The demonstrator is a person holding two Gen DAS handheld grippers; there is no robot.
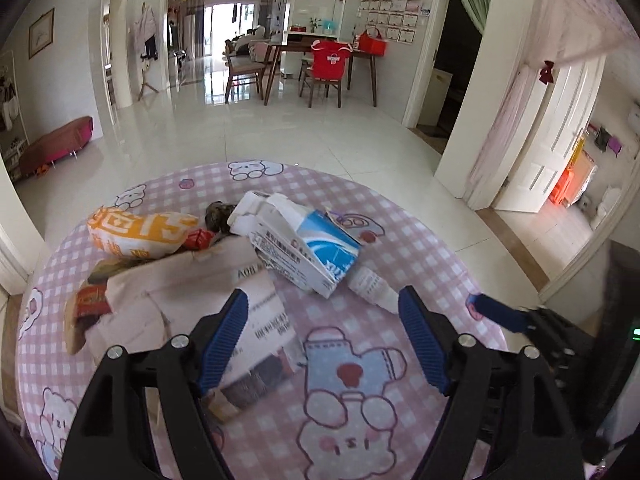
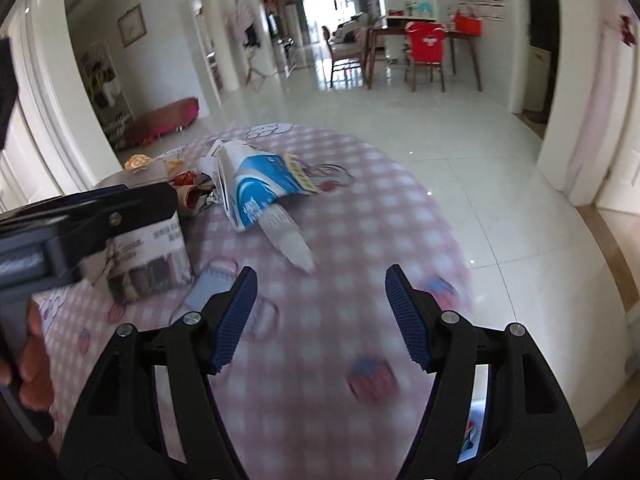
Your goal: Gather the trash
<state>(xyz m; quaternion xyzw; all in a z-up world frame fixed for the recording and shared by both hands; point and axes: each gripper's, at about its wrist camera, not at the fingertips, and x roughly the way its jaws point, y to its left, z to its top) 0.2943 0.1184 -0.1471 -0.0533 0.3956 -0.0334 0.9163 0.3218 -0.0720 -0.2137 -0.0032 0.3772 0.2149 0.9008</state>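
Trash lies on a round table with a pink checked bear cloth [image 1: 360, 420]. It includes a torn blue and white carton [image 1: 308, 248], a small white bottle [image 1: 372, 286], an orange snack bag [image 1: 140, 234], a beige printed paper packet [image 1: 192, 304] and red wrappers [image 1: 90, 300]. My left gripper [image 1: 324, 312] is open and empty, just above the cloth, with its left finger over the packet. My right gripper [image 2: 320, 292] is open and empty, short of the white bottle [image 2: 286, 238] and carton [image 2: 252, 184]. Its blue fingertip shows at the right in the left wrist view [image 1: 496, 312].
The left gripper's body [image 2: 80, 220] and the hand holding it fill the left of the right wrist view, over the packet [image 2: 148, 256]. Beyond the table lies a glossy white tiled floor [image 1: 280, 128], a dining table with chairs [image 1: 320, 68], and doorways at the right.
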